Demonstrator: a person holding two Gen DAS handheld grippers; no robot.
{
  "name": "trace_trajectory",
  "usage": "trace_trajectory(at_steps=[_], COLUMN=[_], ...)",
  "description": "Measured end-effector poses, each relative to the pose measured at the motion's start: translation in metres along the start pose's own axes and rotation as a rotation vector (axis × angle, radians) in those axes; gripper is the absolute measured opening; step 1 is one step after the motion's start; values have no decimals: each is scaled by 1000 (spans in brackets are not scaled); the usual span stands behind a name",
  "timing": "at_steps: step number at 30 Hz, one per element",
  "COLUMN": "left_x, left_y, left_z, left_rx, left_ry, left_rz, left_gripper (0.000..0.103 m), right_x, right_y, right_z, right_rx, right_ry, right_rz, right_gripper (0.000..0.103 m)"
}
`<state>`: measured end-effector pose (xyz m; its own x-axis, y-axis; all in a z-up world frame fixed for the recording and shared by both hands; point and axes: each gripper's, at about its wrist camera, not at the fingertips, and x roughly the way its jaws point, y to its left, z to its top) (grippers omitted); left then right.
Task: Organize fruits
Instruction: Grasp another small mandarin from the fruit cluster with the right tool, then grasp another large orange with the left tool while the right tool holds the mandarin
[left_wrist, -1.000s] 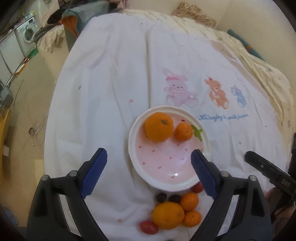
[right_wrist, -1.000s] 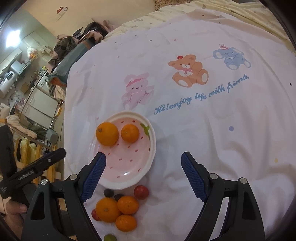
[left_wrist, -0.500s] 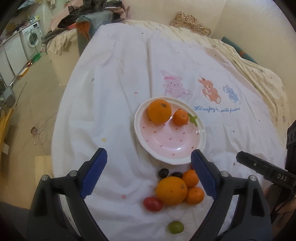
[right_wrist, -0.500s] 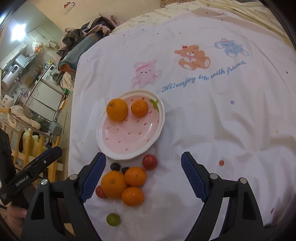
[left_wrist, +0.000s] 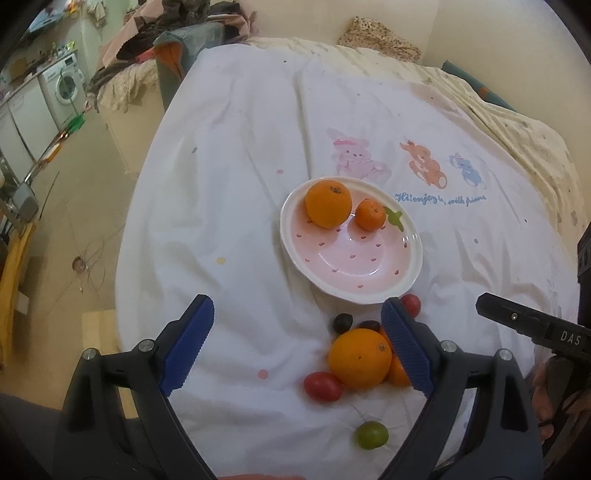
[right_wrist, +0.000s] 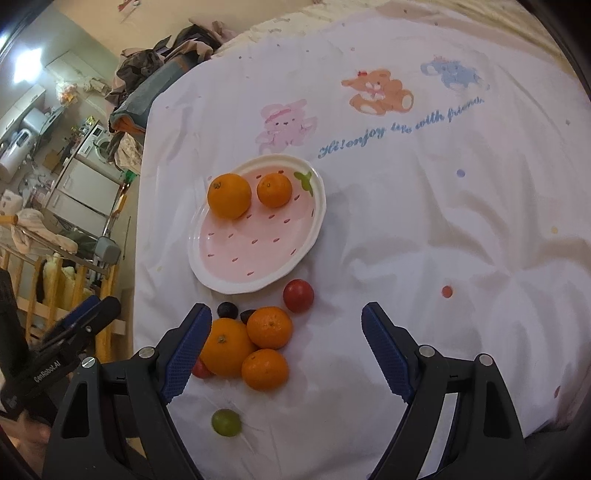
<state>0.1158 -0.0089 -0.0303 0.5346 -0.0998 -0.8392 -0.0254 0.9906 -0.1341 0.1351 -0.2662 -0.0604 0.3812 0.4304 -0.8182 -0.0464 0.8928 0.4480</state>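
Note:
A pink strawberry-pattern plate (left_wrist: 369, 258) (right_wrist: 236, 258) lies on the white cloth and holds a big orange (left_wrist: 328, 199) (right_wrist: 229, 195) and a small mandarin (left_wrist: 370, 214) (right_wrist: 274, 189). Near its front edge lies a loose pile: a big orange (left_wrist: 360, 363) (right_wrist: 223, 347), two mandarins (right_wrist: 269, 327) (right_wrist: 264, 369), red tomatoes (left_wrist: 323, 386) (right_wrist: 298, 295), dark grapes (left_wrist: 342, 322) (right_wrist: 227, 309) and a green grape (left_wrist: 371, 435) (right_wrist: 226, 422). My left gripper (left_wrist: 295, 350) is open and empty above the pile. My right gripper (right_wrist: 286, 350) is open and empty above the same pile.
The cloth (right_wrist: 443, 221), printed with cartoon animals, covers a bed. The floor drops off to the left, with a washing machine (left_wrist: 61, 85) and a clothes heap (left_wrist: 177, 26) beyond. A wooden rail (right_wrist: 44, 273) stands at the left.
Both grippers have pulled back and up from the plate. The plate now sits farther away, and the whole loose pile with the green grape has come into view.

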Motion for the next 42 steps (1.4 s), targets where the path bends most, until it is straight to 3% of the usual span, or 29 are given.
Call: trace_trajectory(at_steps=[6,11,17,25,29,42], left_x=[8,14,13,14,15,24], left_y=[11,21,26,28,29,27], left_z=[1,1,-1,-1,-1,-6], left_rx=[-47,-89,-107,-116,-126,-103], left_ry=[36,65,78,108,116,149], left_rz=[19,57,64,47,51,71], left_gripper=[90,90,90,90,90,90], right_x=[26,53,69,82,80,33], right_y=[-3,4,9,16,20,24], right_z=[0,-20,-35,-44,-44,-25], right_rx=[125,151,136,57,-8,-79], right_ry=[148,255,292,312,293,210], right_rz=[45,60,57,10,-16,39], right_gripper=[86,86,69,58,45,44])
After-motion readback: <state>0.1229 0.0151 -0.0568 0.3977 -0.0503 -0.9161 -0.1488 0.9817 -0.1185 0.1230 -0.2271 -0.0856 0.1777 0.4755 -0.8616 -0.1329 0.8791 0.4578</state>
